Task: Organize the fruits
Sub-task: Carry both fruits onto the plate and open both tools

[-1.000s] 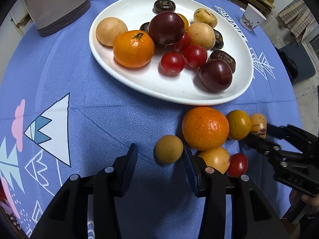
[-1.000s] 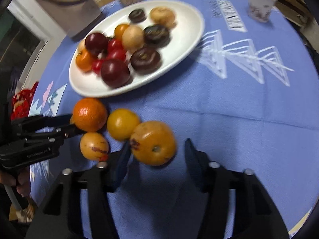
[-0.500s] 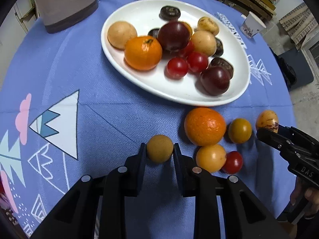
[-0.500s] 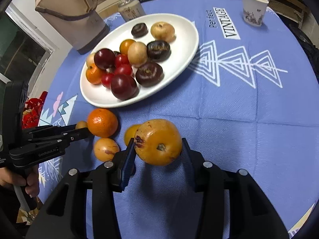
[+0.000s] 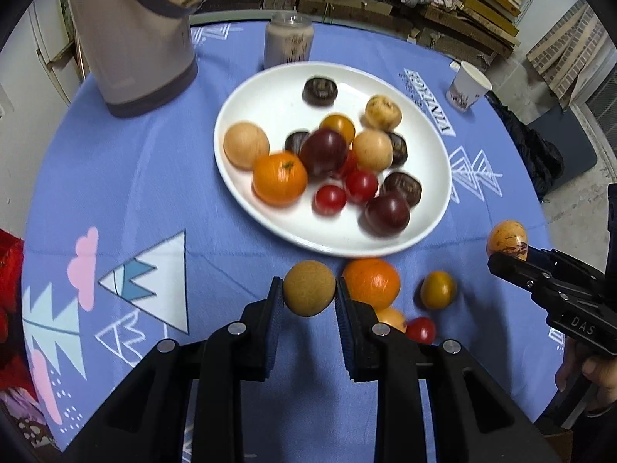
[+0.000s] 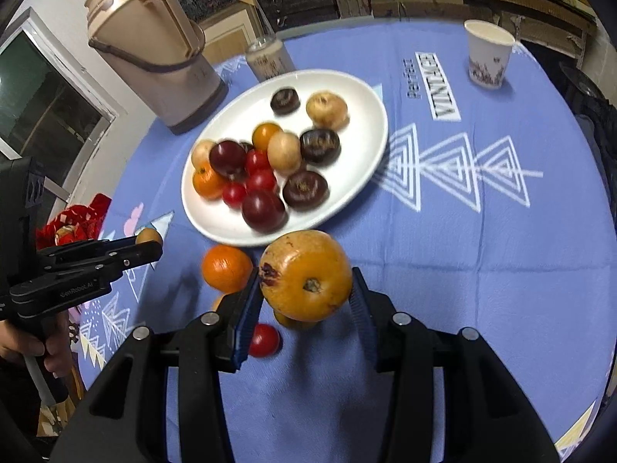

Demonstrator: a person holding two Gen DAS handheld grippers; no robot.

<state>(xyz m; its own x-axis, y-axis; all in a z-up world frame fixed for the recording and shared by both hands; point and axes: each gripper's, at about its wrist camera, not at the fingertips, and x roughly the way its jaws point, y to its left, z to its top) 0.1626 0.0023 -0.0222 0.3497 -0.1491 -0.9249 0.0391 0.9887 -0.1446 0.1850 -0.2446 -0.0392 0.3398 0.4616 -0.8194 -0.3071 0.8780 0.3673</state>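
White plate (image 5: 435, 208): near rim bare, centre crowded with fruit. Loose orange (image 5: 371, 282), yellow fruit (image 5: 438, 289) and cherry tomato (image 5: 421, 330) lie just before that rim. Thermos (image 5: 135, 34) and jar (image 5: 288, 40) stand behind the plate; paper cup (image 5: 467, 85) stands right of it.

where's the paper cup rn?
The paper cup stands upright on the blue tablecloth at the table's far right edge, beyond the VINTAGE print and right of the white plate, apart from all fruit.

My left gripper (image 5: 308, 297) has its jaws clamped on a small tan fruit (image 5: 308, 293). Beyond it I see the white plate (image 5: 270, 92) of mixed fruit. An orange (image 5: 372, 281) sits on the worktop just beside the plate.
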